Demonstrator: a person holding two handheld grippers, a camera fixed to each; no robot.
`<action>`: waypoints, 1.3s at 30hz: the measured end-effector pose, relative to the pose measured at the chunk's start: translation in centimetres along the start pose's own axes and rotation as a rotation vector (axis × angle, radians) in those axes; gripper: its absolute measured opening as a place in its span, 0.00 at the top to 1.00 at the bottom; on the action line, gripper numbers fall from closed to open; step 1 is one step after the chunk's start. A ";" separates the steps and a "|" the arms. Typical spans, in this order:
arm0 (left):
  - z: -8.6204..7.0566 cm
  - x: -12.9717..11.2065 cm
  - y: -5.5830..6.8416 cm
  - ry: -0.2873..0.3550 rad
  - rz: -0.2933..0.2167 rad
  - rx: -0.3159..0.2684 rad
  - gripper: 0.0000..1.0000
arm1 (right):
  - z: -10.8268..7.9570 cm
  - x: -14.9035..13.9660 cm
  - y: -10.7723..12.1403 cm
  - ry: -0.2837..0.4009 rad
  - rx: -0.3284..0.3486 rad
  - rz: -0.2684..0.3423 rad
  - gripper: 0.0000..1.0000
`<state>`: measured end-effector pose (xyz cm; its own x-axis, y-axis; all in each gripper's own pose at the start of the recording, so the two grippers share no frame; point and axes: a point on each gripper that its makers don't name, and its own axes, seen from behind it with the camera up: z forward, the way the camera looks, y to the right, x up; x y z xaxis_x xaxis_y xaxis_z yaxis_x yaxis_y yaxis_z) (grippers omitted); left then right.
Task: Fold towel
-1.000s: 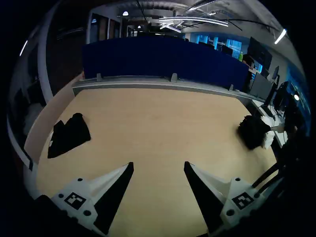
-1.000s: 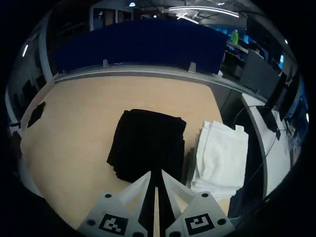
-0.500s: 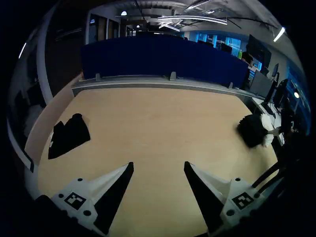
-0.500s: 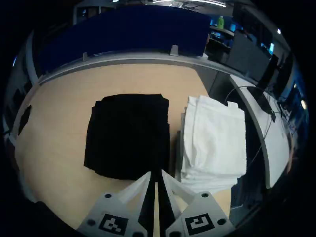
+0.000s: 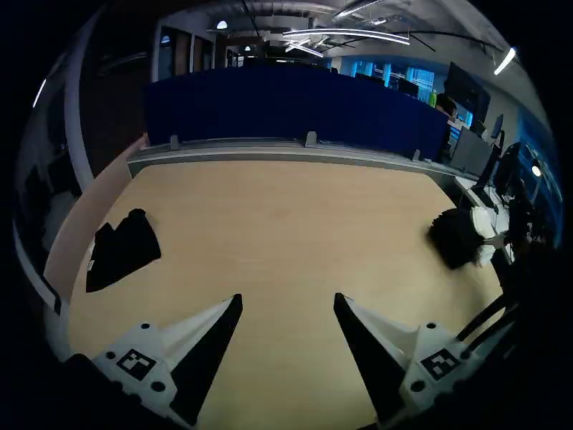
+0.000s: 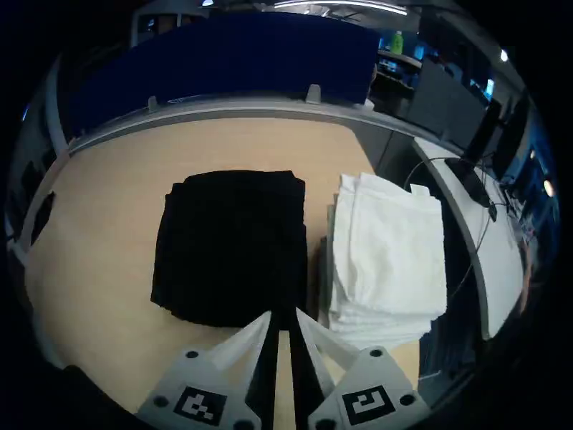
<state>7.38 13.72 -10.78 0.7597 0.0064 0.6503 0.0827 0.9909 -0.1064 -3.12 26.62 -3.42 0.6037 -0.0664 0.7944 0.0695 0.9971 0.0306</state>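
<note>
Folded black towels (image 6: 233, 244) in a neat pile on the pale wood counter (image 6: 114, 215), straight ahead of the tongs in the right gripper view. Just to the right, folded white towels (image 6: 387, 254), stacked the same way. Side by side, with a narrow strip between the two piles, close to the counter's right end.

In the left gripper view, the same two piles far off at the counter's right edge: the black towels (image 5: 453, 238) nearer, the white towels (image 5: 488, 228) just beyond. Near the opposite, left edge, a loose black cloth (image 5: 122, 247), rumpled, lying flat on the wood, well apart from both piles.

Right tongs (image 6: 283, 312): clenched almost to touching, only a thin slit left between the fingers, nothing caught in it. Tips over the near edge of the black pile, beside the strip that parts it from the white one. Cannot tell whether touching the cloth or just above it.

Left tongs (image 5: 286, 297): released, fingers spread wide, gripping nothing, only bare wood between them, above the middle of the counter.

Along the far edge of the counter, a blue screen (image 5: 294, 107) on a grey rail. Overhead, long ceiling lights (image 5: 344, 34). Past the right end of the counter, a white desk (image 6: 494, 254).
</note>
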 end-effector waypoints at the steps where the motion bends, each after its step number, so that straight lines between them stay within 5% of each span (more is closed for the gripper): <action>1: 0.0 0.0 0.0 0.000 0.001 0.000 0.05 | 0.0 -0.1 0.1 0.000 -0.005 -0.004 0.84; 17: 0.0 -0.1 -0.3 0.002 -0.002 -0.004 0.05 | -1.3 1.1 -0.7 0.052 -0.009 -0.059 0.05; 29: -0.5 -0.6 -1.0 0.002 -0.015 0.008 0.05 | -0.4 4.4 -4.8 0.106 0.061 -0.103 0.02; 39: -1.2 -1.1 -2.3 -0.003 -0.019 0.040 0.05 | 2.7 2.6 -6.9 0.072 0.083 -0.096 0.02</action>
<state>7.07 11.27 -12.16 0.7566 -0.0119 0.6537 0.0710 0.9954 -0.0641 -4.18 19.63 0.08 0.6533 -0.1609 0.7398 0.0655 0.9855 0.1566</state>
